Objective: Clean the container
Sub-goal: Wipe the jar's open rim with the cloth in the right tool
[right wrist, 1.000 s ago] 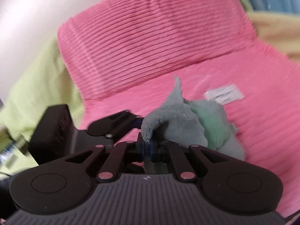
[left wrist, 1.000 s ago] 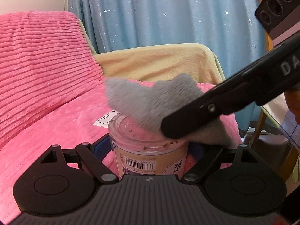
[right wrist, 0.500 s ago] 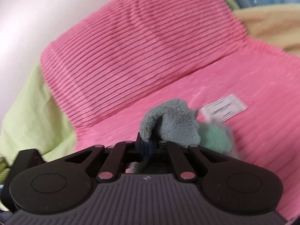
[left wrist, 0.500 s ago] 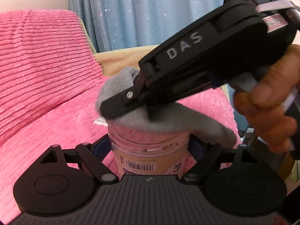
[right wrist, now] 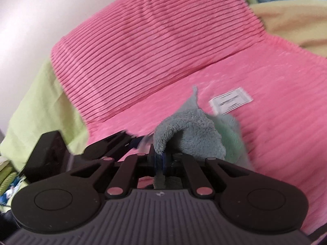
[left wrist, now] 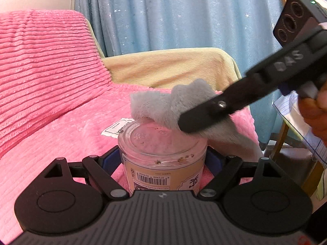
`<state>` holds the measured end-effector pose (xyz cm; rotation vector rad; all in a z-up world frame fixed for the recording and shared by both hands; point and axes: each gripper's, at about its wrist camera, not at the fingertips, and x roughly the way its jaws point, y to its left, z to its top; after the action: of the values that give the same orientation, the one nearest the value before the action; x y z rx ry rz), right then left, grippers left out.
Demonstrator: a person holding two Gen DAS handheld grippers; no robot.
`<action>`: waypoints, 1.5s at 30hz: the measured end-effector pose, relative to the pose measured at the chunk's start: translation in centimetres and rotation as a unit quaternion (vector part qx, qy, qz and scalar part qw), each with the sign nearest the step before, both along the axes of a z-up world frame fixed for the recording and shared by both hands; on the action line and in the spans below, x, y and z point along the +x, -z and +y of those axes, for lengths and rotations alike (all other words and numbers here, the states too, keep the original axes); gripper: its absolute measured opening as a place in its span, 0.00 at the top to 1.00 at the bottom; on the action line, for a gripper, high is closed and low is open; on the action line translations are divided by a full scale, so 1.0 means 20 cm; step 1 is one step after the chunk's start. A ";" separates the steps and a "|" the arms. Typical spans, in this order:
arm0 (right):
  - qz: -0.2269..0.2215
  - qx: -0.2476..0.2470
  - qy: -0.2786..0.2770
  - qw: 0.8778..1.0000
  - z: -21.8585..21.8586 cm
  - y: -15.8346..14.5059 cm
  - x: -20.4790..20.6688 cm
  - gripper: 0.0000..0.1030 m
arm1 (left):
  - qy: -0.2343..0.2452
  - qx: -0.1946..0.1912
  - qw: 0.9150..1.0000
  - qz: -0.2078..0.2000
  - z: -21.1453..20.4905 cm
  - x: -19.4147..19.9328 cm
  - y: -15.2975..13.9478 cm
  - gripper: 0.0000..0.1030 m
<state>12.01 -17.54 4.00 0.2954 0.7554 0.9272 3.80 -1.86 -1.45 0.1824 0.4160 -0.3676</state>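
A clear glass jar with a tan barcode label stands upside down between the fingers of my left gripper, which is shut on its sides. Small specks cling to the glass. My right gripper is shut on a grey fluffy cloth with a green side. In the left wrist view that right gripper comes in from the right and presses the cloth onto the jar's upturned base at its far right edge. A person's hand holds it.
A pink ribbed blanket covers the seat and backrest beneath the jar, with a white tag on it. Behind are a yellow-green cover and a blue starred curtain. A wooden chair leg stands at the right.
The right gripper has swung back to the right and lower, dragging the cloth across the jar's base toward its right edge. The left gripper and jar stay put.
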 end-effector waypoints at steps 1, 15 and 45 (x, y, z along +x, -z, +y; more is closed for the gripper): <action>0.002 0.003 -0.006 1.000 0.02 0.00 0.00 0.97 | 0.000 0.001 1.000 0.000 0.00 0.01 0.00 0.18; -0.011 0.003 0.032 0.999 0.11 0.01 0.09 0.97 | -0.003 0.000 1.000 0.000 0.00 0.03 -0.01 0.18; 0.024 0.025 -0.009 0.999 0.12 0.03 0.09 0.97 | -0.004 0.000 1.000 -0.001 -0.01 0.04 -0.02 0.18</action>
<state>13.76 -15.11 3.35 0.3558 0.7802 0.9590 4.55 -1.98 -1.14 0.1803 0.4146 -0.3603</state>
